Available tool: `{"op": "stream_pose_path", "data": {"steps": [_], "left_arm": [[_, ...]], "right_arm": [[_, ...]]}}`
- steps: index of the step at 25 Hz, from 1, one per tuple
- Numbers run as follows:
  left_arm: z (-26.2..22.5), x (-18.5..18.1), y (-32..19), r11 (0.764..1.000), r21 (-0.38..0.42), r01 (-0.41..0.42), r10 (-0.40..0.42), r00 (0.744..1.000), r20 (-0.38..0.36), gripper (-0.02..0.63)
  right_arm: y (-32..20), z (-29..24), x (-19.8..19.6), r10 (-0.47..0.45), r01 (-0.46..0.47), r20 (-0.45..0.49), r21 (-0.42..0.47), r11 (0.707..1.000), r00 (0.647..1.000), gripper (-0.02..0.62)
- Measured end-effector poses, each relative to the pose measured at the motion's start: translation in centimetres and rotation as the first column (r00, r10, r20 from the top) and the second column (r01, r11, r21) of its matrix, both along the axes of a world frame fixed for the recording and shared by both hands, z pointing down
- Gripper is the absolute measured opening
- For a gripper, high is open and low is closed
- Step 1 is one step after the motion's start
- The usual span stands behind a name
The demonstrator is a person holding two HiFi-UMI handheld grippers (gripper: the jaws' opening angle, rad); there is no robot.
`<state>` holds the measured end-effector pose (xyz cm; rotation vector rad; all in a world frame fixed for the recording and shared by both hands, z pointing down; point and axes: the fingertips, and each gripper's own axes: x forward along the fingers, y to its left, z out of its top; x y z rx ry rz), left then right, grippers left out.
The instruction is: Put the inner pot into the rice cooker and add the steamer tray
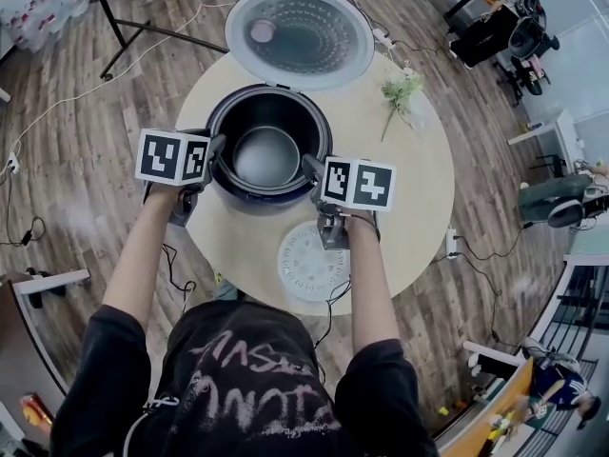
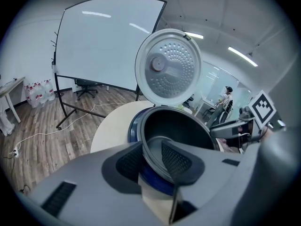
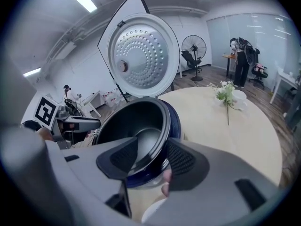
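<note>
The dark inner pot (image 1: 266,155) sits down inside the blue rice cooker (image 1: 221,112), whose lid (image 1: 298,34) stands open behind it. My left gripper (image 1: 214,155) straddles the pot's left rim (image 2: 146,147), one pad inside and one outside, and the pads look slack on the lip. My right gripper (image 1: 312,168) straddles the right rim (image 3: 157,140) the same way, with a gap showing beside its outer pad. The white perforated steamer tray (image 1: 312,260) lies flat on the table near the front edge, just behind my right gripper.
The round beige table (image 1: 409,188) carries a small bunch of flowers (image 1: 402,91) at the back right. A whiteboard stand (image 2: 108,46) is beyond the table on the left, and desks and chairs (image 1: 504,27) fill the right side of the room.
</note>
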<state>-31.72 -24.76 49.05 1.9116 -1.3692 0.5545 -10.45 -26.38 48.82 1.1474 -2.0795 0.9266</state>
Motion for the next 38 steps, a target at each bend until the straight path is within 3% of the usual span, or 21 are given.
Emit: {"op": "stream_pose_path", "data": {"steps": [8,15,21,30,35,38], "left_arm": [[-3.6,1.1,0.6,0.987,0.153,-0.053,0.050,0.998,0.024,0.132],[-6.8,2.1,2.0,0.957,0.284,-0.060,0.069,0.997,-0.021,0.090],[-8.7,2.1,3.5,0.923,0.377,-0.070,0.077,0.997,-0.003,0.035],[-10.6,1.8,5.3,0.867,0.490,-0.088,0.110,0.994,-0.016,0.011],[-12.0,2.4,6.3,0.825,0.556,-0.096,0.126,0.992,-0.015,0.011],[-13.2,3.2,6.7,0.786,0.610,-0.099,0.131,0.991,-0.007,0.011]], "right_arm": [[1.7,-2.7,1.7,0.053,-0.053,0.009,0.133,0.990,0.999,0.156],[3.4,-6.0,3.2,0.126,-0.142,0.073,0.278,0.950,0.989,0.073],[5.4,-8.1,4.5,0.199,-0.234,0.132,0.355,0.905,0.971,0.008],[8.9,-10.7,5.7,0.259,-0.318,0.187,0.472,0.822,0.948,0.004],[10.8,-12.2,6.8,0.269,-0.341,0.210,0.548,0.763,0.940,0.005],[11.9,-13.0,8.3,0.284,-0.353,0.211,0.595,0.722,0.935,0.005]]}}
